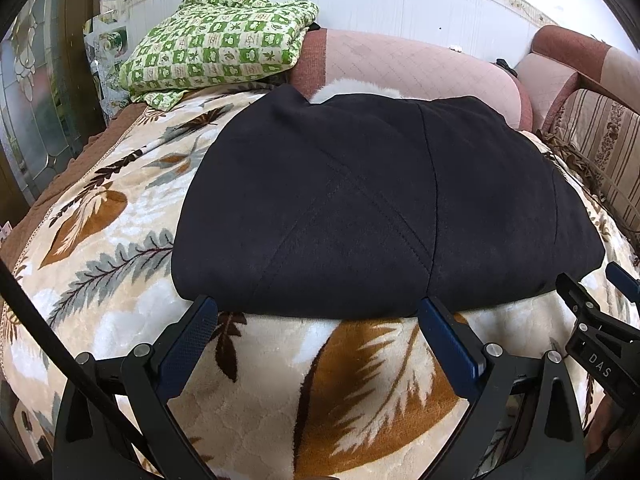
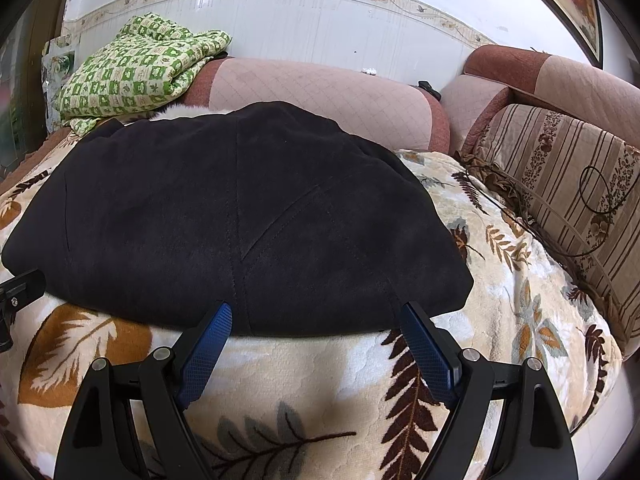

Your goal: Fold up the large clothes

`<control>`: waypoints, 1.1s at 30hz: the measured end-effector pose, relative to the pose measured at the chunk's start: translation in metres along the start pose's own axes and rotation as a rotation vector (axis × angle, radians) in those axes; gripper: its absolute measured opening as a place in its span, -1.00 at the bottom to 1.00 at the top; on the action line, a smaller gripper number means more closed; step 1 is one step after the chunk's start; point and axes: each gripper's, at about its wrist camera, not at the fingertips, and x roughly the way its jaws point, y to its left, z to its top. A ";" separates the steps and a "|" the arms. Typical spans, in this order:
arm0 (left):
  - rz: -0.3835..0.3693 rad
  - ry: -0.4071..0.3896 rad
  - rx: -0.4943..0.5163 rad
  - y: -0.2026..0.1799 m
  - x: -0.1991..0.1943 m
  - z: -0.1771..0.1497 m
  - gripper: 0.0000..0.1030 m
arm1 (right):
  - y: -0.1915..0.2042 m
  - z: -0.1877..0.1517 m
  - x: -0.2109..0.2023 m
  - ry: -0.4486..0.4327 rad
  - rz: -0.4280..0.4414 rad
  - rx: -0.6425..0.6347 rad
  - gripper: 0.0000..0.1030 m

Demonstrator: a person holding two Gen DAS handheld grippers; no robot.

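Note:
A large dark navy garment lies folded flat on a leaf-patterned blanket; it also shows in the right wrist view. A bit of white fur lining peeks out at its far edge. My left gripper is open, its blue-padded fingers at the garment's near hem, holding nothing. My right gripper is open at the near hem further right, also empty. The right gripper's body shows at the right edge of the left wrist view.
A folded green-and-cream checked cloth sits at the back left on the sofa's pink back cushion. A striped cushion with a dark cord on it lies to the right. A glass door stands at far left.

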 end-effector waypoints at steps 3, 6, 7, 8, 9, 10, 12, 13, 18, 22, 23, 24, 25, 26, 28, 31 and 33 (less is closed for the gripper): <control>0.002 0.002 -0.001 0.000 0.000 0.000 0.94 | 0.000 0.000 0.000 0.000 0.001 -0.001 0.73; 0.005 0.003 -0.003 0.001 0.000 0.000 0.94 | -0.001 0.000 0.000 0.000 0.002 -0.001 0.73; 0.006 0.003 -0.002 0.001 0.000 0.000 0.94 | -0.001 0.000 0.000 0.000 0.002 -0.001 0.73; 0.006 0.004 -0.002 0.001 0.000 0.000 0.94 | -0.001 0.000 0.000 0.000 0.001 -0.001 0.73; 0.007 0.004 -0.001 0.001 0.001 0.000 0.94 | -0.001 0.000 0.000 0.000 0.001 -0.001 0.73; 0.009 0.005 -0.001 0.001 0.001 0.000 0.94 | -0.001 0.000 0.000 0.000 0.002 -0.001 0.73; 0.009 0.005 -0.001 0.001 0.001 0.000 0.94 | -0.001 0.000 0.000 0.000 0.002 -0.002 0.73; 0.007 0.006 -0.002 0.001 0.001 0.000 0.94 | -0.001 0.000 0.000 0.000 0.002 -0.002 0.73; 0.008 0.006 -0.003 0.002 0.002 -0.001 0.94 | -0.001 0.000 0.000 0.000 0.002 -0.002 0.73; 0.007 0.010 -0.004 0.003 0.002 -0.003 0.94 | -0.001 0.000 0.000 0.000 0.001 -0.002 0.73; 0.008 0.012 -0.004 0.004 0.002 -0.004 0.94 | -0.001 0.000 0.000 0.000 0.002 -0.002 0.73; 0.008 0.013 -0.004 0.004 0.002 -0.004 0.94 | -0.001 0.000 0.000 0.000 0.002 -0.002 0.73; 0.008 0.015 -0.004 0.005 0.002 -0.005 0.94 | -0.001 0.000 0.000 0.000 0.002 -0.003 0.73; 0.007 0.017 -0.005 0.005 0.003 -0.004 0.94 | -0.001 0.000 0.000 0.000 0.001 -0.003 0.73; 0.008 0.020 -0.005 0.005 0.004 -0.005 0.94 | -0.001 0.000 0.000 -0.001 0.002 -0.003 0.73; 0.010 0.022 -0.004 0.005 0.005 -0.003 0.94 | 0.000 0.000 0.000 0.000 0.002 -0.003 0.73; 0.009 0.022 -0.004 0.005 0.005 -0.003 0.94 | 0.000 0.000 0.000 0.000 0.002 -0.002 0.73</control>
